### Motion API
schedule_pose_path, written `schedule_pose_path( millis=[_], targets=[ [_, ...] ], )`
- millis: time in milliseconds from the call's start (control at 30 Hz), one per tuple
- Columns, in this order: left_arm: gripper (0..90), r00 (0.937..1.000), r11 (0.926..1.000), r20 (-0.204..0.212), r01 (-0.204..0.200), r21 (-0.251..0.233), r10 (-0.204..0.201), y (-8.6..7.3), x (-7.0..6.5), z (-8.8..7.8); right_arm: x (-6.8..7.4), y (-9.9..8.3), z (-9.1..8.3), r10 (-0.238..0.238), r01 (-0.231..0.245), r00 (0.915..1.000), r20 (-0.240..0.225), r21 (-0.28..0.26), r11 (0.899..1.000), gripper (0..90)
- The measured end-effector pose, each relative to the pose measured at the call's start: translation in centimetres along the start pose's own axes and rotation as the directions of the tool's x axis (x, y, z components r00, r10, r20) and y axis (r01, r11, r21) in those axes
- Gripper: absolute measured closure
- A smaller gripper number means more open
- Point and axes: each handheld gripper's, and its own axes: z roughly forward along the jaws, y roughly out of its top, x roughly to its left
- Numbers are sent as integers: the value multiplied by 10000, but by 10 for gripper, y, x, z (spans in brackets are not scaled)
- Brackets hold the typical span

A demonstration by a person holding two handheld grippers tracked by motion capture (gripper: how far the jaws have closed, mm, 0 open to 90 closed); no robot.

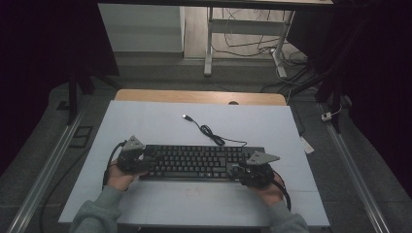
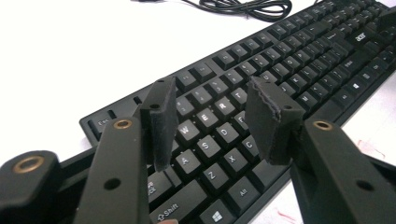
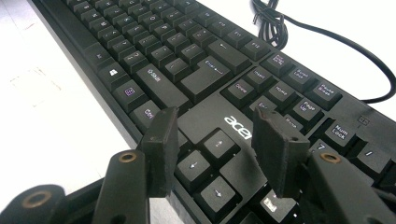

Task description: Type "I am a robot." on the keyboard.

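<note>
A black keyboard (image 1: 194, 161) lies across the white table top, its cable (image 1: 214, 135) coiling back to a USB plug (image 1: 186, 117). My left gripper (image 1: 145, 158) is at the keyboard's left end. In the left gripper view it (image 2: 215, 119) stands open just over the letter keys (image 2: 212, 142), with nothing pressed between the pads. My right gripper (image 1: 239, 171) is at the keyboard's right end. In the right gripper view it (image 3: 219, 149) is open above the arrow keys (image 3: 205, 170) and the logo (image 3: 238, 127). A hand holds each gripper.
The white board (image 1: 160, 121) covers a wooden table whose far edge (image 1: 199, 96) shows behind it. Beyond stand a desk frame (image 1: 209, 43) and loose cables on the floor (image 1: 252, 48). Metal rails (image 1: 46, 165) run along both sides of the table.
</note>
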Motion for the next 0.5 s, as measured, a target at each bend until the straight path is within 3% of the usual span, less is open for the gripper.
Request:
schedule_pose_path(
  millis=[267, 500],
  targets=[
    [554, 9989, 9994, -442, -149, 305, 163, -3, 4, 4, 0, 0, 0, -14, 14, 10000, -23, 5, 10000, 511],
    [684, 9967, 9953, -641, -440, 863, 497, -9, 7, 11, 0, 0, 0, 5, -5, 10000, 21, -13, 10000, 511]
  ],
)
